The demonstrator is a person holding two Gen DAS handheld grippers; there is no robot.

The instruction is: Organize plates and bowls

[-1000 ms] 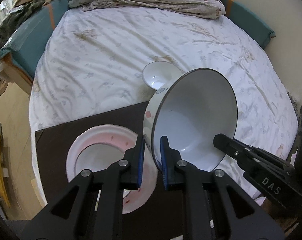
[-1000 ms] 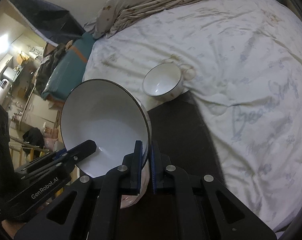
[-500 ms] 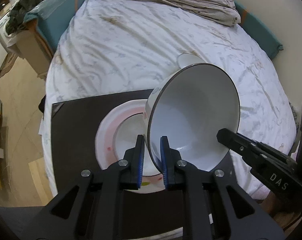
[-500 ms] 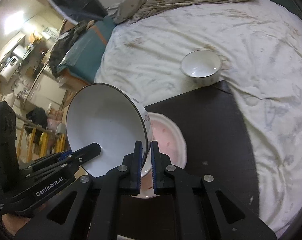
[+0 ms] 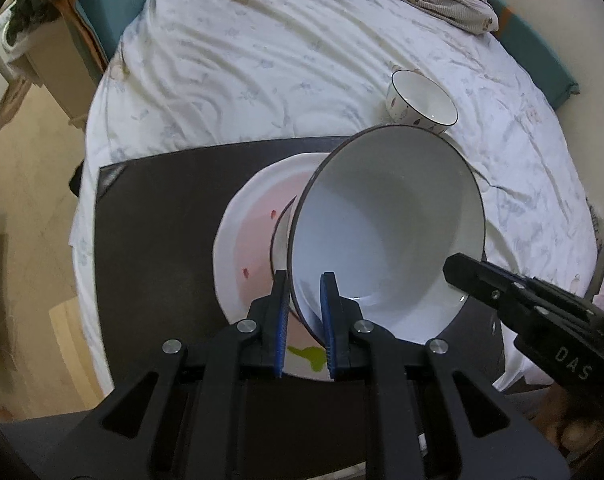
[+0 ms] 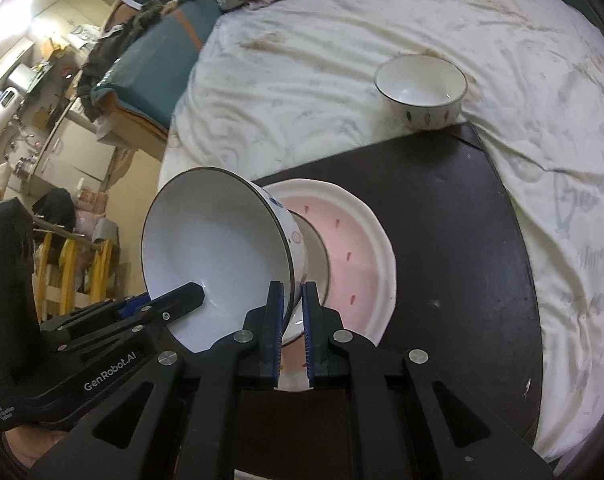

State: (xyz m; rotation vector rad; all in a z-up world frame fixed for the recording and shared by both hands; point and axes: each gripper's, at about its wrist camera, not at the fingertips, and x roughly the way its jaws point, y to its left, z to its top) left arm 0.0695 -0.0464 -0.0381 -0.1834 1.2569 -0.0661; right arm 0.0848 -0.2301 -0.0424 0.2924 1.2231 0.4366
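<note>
White porcelain bowl (image 5: pixel 385 224), dark-rimmed, is held tilted above the pink plate (image 5: pixel 250 248) on the dark board (image 5: pixel 154 220); its mouth faces near, its axis leaning far. Left gripper (image 5: pixel 305 312) and right gripper (image 6: pixel 293 312) are each clamped on its near rim. Levelling before lowering onto the plate's centre is advised.

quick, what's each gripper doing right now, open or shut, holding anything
Left gripper: shut on the rim of the large white bowl.
Right gripper: shut on the same bowl's rim, opposite side.
</note>
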